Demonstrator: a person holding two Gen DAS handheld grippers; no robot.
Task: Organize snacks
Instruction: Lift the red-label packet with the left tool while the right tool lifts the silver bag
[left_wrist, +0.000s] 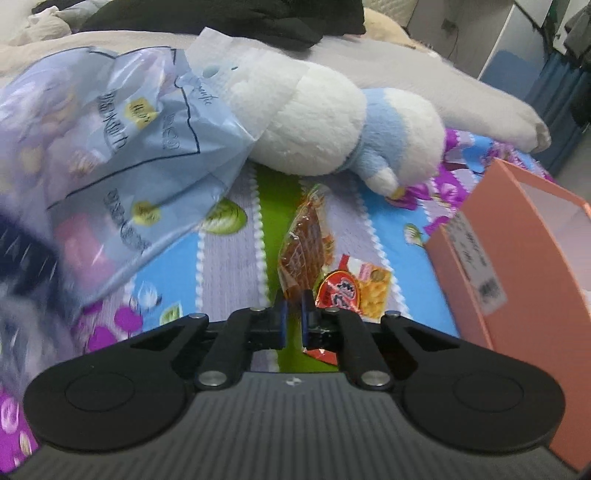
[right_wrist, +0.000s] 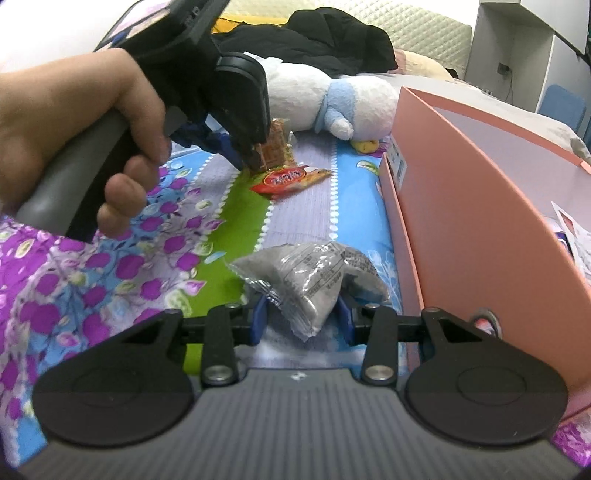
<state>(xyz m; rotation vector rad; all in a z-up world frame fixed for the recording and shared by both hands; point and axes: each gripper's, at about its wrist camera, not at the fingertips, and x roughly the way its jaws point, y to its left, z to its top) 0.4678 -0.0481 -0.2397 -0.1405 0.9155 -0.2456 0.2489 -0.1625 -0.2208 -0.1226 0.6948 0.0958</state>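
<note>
My left gripper is shut on the near end of a clear packet of brown dried snack, which reaches away over the floral bedsheet. The right wrist view shows the same left gripper, in a person's hand, pinching that brown packet. A red snack packet lies flat on the sheet just beside it. My right gripper is shut on a crumpled silver-grey packet, held just left of the pink box.
A white and blue plush toy lies behind the snacks. A pale blue plastic bag holding more packets sags at the left. The pink box is open, with something white and red inside. Dark clothing is piled at the back.
</note>
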